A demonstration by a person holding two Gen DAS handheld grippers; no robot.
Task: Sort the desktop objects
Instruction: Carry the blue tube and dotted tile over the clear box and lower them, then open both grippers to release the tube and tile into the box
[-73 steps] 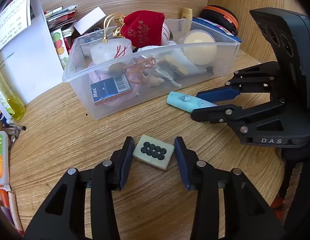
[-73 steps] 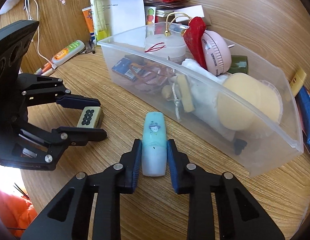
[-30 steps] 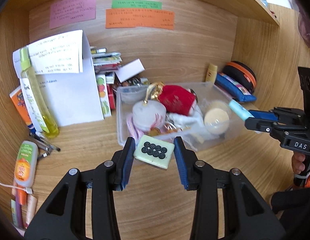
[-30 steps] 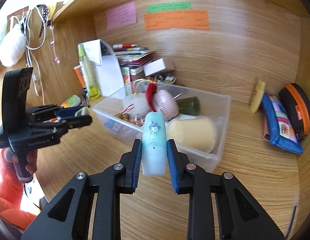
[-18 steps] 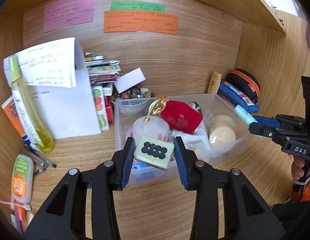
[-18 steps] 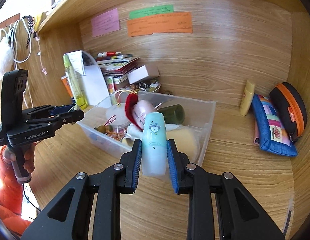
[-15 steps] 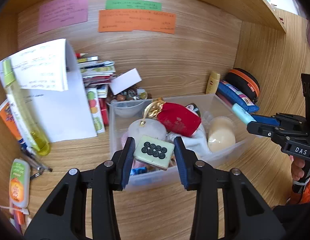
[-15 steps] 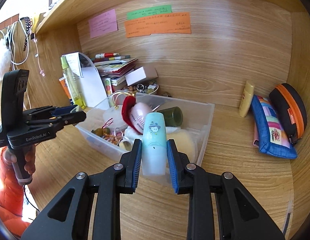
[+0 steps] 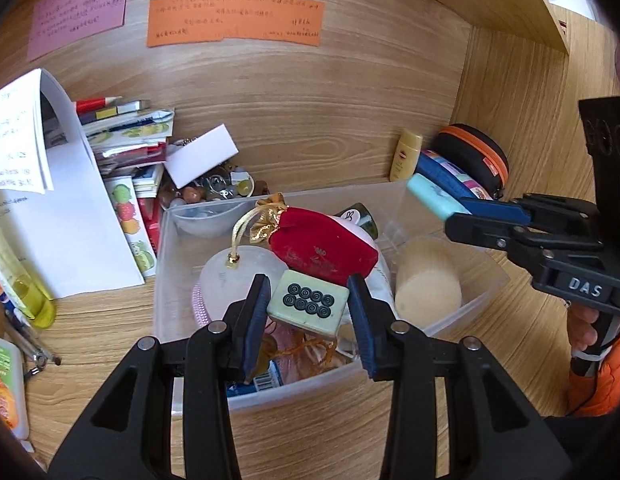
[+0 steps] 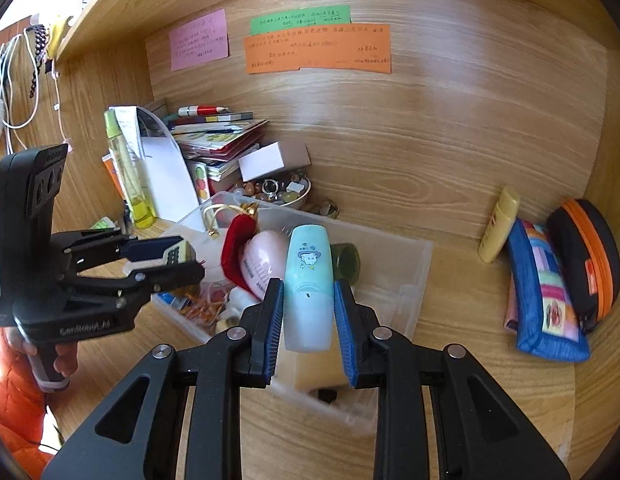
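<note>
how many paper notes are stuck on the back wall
3: a pink note at left, a green note up to its right, and an orange note just below the green. None looks hidden.

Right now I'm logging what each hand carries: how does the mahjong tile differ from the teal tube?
The mahjong tile is a flat pale-green block with black circles; the teal tube is long, rounded, with a cartoon print. The tile sits crosswise between pads; the tube points forward. Both are clamped in a hand-held gripper above the clear bin.

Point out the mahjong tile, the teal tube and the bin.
mahjong tile (image 9: 308,303), left wrist view, dotted top face
teal tube (image 10: 309,276), right wrist view, middle of body
bin (image 9: 164,264), left wrist view, left wall
</note>
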